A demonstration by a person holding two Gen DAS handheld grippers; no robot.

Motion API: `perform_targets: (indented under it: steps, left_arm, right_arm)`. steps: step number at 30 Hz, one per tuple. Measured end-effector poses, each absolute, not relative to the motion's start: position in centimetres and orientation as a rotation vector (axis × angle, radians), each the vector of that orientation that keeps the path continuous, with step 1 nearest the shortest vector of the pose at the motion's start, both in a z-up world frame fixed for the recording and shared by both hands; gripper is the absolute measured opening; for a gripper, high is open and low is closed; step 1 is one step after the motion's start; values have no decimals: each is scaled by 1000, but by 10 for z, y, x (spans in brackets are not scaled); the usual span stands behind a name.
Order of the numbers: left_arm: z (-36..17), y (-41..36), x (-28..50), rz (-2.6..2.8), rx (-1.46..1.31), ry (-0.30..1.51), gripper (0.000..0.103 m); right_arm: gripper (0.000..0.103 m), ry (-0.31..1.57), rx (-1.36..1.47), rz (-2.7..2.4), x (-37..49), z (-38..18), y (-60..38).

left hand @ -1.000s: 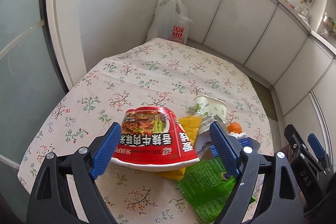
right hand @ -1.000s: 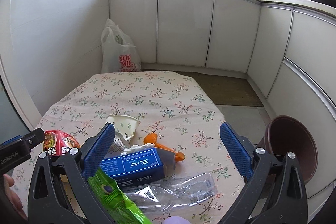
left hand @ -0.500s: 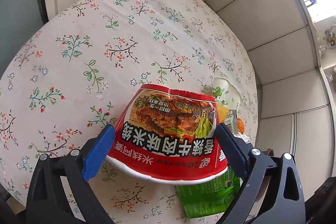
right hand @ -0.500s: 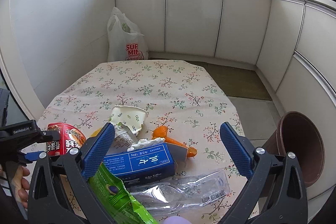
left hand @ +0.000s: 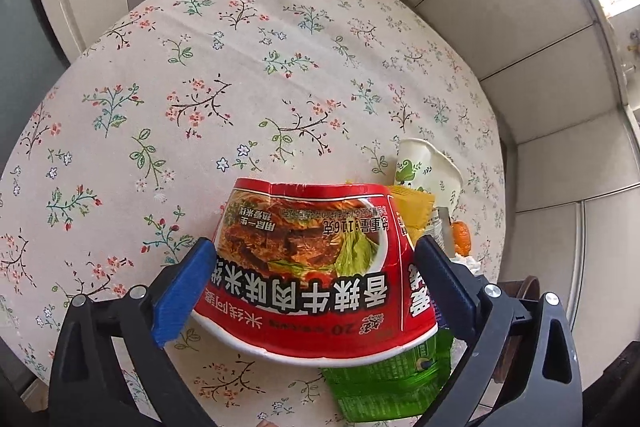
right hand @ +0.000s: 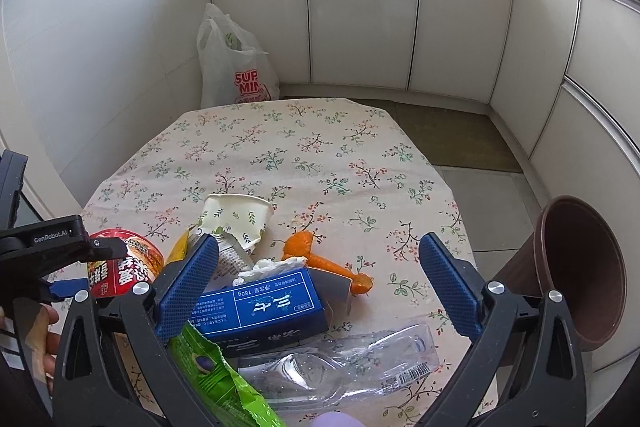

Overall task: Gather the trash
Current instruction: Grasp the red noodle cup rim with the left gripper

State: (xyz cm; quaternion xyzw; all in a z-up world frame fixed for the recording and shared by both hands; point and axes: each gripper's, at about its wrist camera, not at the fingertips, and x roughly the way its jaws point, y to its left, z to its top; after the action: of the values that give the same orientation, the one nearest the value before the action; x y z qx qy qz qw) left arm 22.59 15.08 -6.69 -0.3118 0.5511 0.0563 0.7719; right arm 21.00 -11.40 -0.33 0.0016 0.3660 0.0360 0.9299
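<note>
Left tool [left hand: 316,263] astride red noodle bowl [left hand: 320,267] marked "116克"

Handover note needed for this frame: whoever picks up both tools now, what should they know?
Left tool: open, jaws just widened, straddling the upside-down red noodle bowl; pads beside its walls, no grip yet.
Right tool: open, empty, above the pile.
On the table: blue box, crushed clear bottle, green wrapper, paper cup, orange peel, yellow packet.
Brown bin stands off the table's right edge and looks empty.
Done: apparently nothing collected.
Left: everything.
</note>
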Motion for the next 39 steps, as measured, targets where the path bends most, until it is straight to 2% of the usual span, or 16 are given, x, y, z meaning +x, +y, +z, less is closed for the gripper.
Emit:
perform_targets:
  steps: [10,12,13,15,16,17,19,21,22,23,27,30,34,37,39]
  left_arm:
    - [-68,129,232,113,-512,1141,98]
    - [-66,132,228,114,-517,1111,93]
    - [-61,134,225,115,-514,1087,84]
    - [-46,138,219,123,-499,1042,54]
    - [-38,141,217,131,-485,1025,30]
    - [-35,145,215,129,-489,1025,27]
    - [-38,149,214,100,-500,1067,30]
    - [-45,155,210,96,-542,1107,56]
    - [-47,157,206,96,-564,1117,80]
    - [-48,158,200,89,-577,1121,85]
    - [-39,138,182,83,-377,1134,86]
    - [-36,106,168,107,-93,1064,86]
    - [-41,77,158,153,150,961,86]
    - [-36,63,157,136,167,897,86]
    - [-34,56,160,134,157,879,92]
  right_arm:
    - [96,802,37,77,216,-11,-124]
    - [96,803,45,76,216,-11,-125]
    - [96,803,50,76,216,-11,-125]
    - [96,801,60,81,217,-9,-125]
    - [96,799,62,86,216,-9,-125]
    - [96,798,60,93,216,-8,-123]
    - [96,793,53,104,216,-7,-120]
    - [96,785,41,105,216,-6,-118]
    - [96,781,38,102,215,-5,-118]
    - [96,780,36,100,215,-4,-118]
    - [96,781,46,90,214,-3,-125]
    - [96,788,54,91,213,-3,-128]
    - [96,785,48,93,212,-1,-129]
    - [96,776,46,82,211,0,-133]
    - [96,774,52,70,212,0,-137]
